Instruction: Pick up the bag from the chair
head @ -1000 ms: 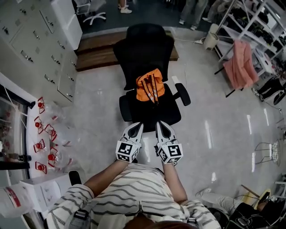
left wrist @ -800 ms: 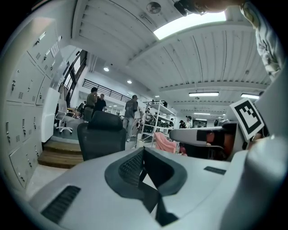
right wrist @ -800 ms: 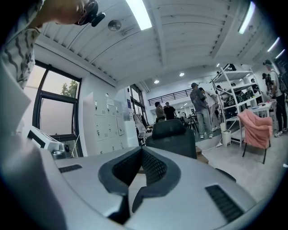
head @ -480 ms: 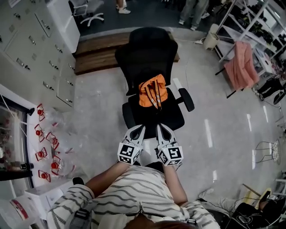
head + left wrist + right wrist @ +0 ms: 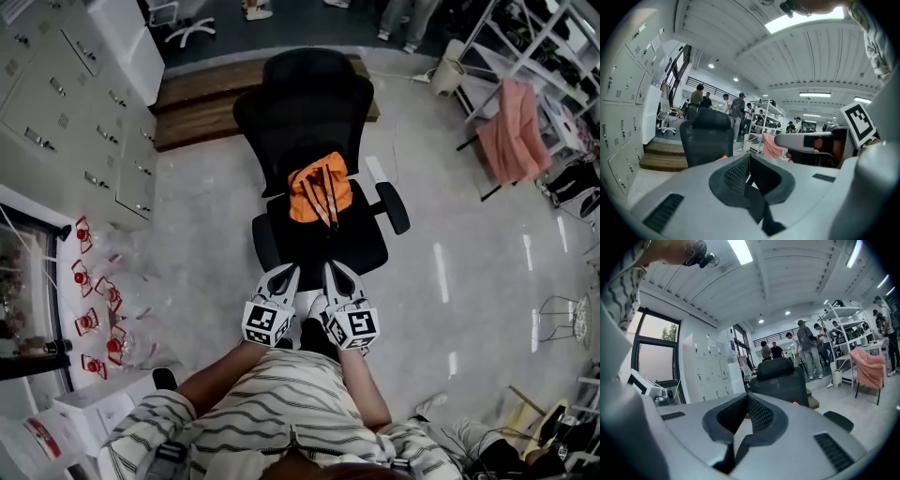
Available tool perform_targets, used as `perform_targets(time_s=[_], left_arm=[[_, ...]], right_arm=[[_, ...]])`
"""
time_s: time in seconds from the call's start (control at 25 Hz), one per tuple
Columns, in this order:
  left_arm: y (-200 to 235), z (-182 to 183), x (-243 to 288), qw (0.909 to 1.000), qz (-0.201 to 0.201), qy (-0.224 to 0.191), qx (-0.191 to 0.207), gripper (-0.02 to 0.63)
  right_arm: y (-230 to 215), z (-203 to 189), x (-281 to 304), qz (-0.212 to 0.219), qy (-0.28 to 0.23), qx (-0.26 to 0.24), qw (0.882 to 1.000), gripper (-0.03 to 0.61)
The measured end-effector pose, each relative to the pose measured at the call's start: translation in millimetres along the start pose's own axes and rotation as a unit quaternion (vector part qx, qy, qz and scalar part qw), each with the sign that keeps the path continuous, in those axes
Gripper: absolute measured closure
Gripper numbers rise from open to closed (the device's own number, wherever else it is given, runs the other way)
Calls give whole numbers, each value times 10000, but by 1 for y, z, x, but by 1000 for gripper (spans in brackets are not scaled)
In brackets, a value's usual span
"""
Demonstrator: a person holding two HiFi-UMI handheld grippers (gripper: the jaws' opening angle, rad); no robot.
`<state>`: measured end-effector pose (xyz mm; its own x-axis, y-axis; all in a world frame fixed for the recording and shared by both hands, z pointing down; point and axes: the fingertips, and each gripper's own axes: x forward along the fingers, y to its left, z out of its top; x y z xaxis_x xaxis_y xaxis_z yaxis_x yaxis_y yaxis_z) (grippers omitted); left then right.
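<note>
An orange bag (image 5: 320, 190) with dark straps lies on the seat of a black office chair (image 5: 305, 103), leaning against the backrest. My left gripper (image 5: 289, 271) and right gripper (image 5: 333, 269) are side by side over the seat's front edge, both shut and empty, a short way from the bag. In the left gripper view the left gripper (image 5: 749, 157) points at the chair (image 5: 707, 136), and a sliver of the bag (image 5: 723, 158) shows above the jaws. In the right gripper view the right gripper (image 5: 746, 397) points left of the chair (image 5: 780, 376).
Grey lockers (image 5: 84, 112) line the left side, with a wooden step (image 5: 202, 103) behind the chair. Clear bags with red parts (image 5: 94, 309) lie on the floor at left. A pink cloth (image 5: 514, 131) hangs on shelving at right. People stand at the back (image 5: 806, 348).
Both grippers have edged forward and slightly down together in front of the chair, staying shut. The bag has not moved on the seat.
</note>
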<state>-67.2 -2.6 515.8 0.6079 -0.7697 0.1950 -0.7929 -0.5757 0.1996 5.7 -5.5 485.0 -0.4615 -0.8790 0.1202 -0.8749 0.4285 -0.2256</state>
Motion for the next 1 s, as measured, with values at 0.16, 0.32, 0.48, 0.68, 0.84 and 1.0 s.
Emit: perform_targets(time_s=[0.16, 0.32, 0.48, 0.68, 0.84, 1.0], left_arm=[[1, 6, 22, 9999, 131, -33, 17, 591], [-1, 12, 45, 9996, 265, -53, -6, 591], [-3, 19, 70, 9993, 362, -104, -7, 591], [-1, 17, 90, 9987, 497, -36, -54, 591], [1, 16, 105, 9980, 617, -1, -102, 591], [4, 12, 115, 9972, 732, 80, -113, 591]], right_arm=[[-23, 6, 12, 88, -16, 33, 10000, 560], [-43, 16, 21, 213, -15, -5, 9998, 560], [-67, 21, 29, 269, 2, -20, 9996, 560], [-90, 22, 39, 347, 67, 260, 9990, 560], [-102, 24, 45, 425, 104, 275, 9987, 560], [-107, 20, 52, 514, 186, 310, 9980, 560]])
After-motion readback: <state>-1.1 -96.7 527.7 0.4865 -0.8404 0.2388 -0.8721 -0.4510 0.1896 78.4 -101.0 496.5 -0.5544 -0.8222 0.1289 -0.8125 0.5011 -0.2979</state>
